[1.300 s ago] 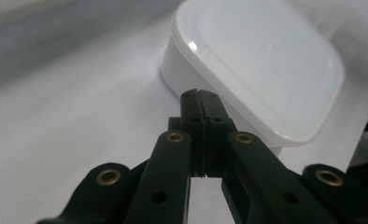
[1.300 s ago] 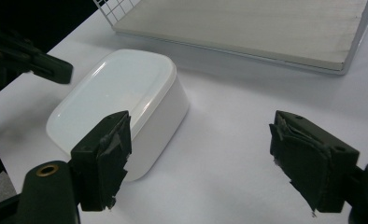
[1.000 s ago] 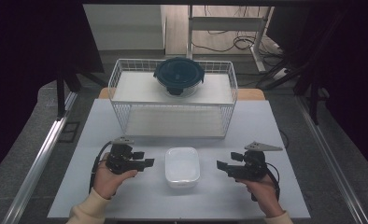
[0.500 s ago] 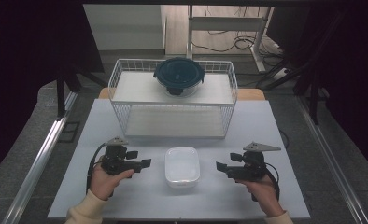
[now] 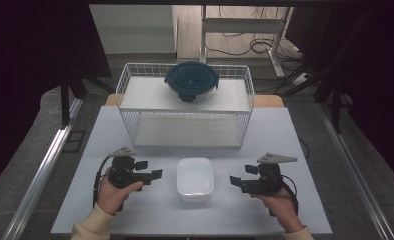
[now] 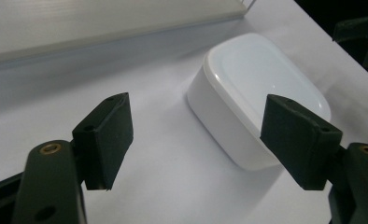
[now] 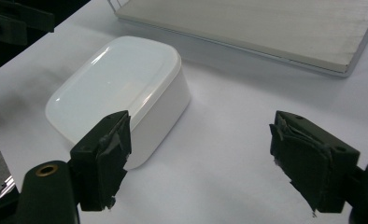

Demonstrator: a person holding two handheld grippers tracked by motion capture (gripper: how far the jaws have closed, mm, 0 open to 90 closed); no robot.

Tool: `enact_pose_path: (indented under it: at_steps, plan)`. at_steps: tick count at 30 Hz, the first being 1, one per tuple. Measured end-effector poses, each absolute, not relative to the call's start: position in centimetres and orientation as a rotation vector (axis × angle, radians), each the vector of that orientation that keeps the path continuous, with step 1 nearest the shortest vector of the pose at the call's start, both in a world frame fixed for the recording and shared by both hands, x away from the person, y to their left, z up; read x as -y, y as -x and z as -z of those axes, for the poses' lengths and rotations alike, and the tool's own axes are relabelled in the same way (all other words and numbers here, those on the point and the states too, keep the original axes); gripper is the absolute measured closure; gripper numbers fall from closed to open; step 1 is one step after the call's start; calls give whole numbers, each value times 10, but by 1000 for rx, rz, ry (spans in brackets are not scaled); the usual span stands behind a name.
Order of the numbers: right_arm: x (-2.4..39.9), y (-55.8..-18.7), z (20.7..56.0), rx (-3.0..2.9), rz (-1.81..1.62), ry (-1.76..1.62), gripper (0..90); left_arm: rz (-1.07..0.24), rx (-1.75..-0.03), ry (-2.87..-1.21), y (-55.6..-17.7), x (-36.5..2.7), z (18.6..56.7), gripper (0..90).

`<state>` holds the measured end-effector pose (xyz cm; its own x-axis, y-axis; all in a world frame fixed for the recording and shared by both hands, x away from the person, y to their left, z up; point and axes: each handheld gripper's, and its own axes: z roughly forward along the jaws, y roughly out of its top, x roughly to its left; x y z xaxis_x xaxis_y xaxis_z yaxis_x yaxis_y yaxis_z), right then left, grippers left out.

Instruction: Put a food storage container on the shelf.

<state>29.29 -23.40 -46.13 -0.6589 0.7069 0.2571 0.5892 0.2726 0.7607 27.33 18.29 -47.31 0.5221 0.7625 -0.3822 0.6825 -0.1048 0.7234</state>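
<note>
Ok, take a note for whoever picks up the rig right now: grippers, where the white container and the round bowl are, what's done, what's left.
Left gripper: open, jaws have just been opening, nothing between them, held left of the white lidded container.
Right gripper: open, empty, held right of the container.
Container: flat on the white table, lid on, between both grippers, touched by neither.
Dark-lidded round bowl: on the top shelf of the wire rack.
Done: nothing visibly moved.
Left: probably grasping the container; it is not yet gripped.
</note>
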Motion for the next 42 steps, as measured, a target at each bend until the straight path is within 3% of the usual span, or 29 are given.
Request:
enact_pose_path:
  at_steps: [4,12,20,25,38,42]
  plan:
    - [233,-291,456,-2383,-1388,-1227,202,-149,-1197,-1824,-268,-182,475,260]
    - [229,-296,444,-2347,-1452,-1248,245,-87,-1200,-1783,-271,-178,463,280]
    - [211,-308,435,-2373,-1455,-1346,308,107,-1226,-1740,-289,-164,462,286]
    - [191,-313,433,-2427,-1434,-1329,325,140,-1234,-1738,-292,-159,466,285]
    - [173,-327,466,-2542,-1406,-1373,356,224,-1269,-1726,-295,-150,484,277]
    - [175,-327,474,-2562,-1397,-1414,391,310,-1288,-1688,-297,-147,496,283]
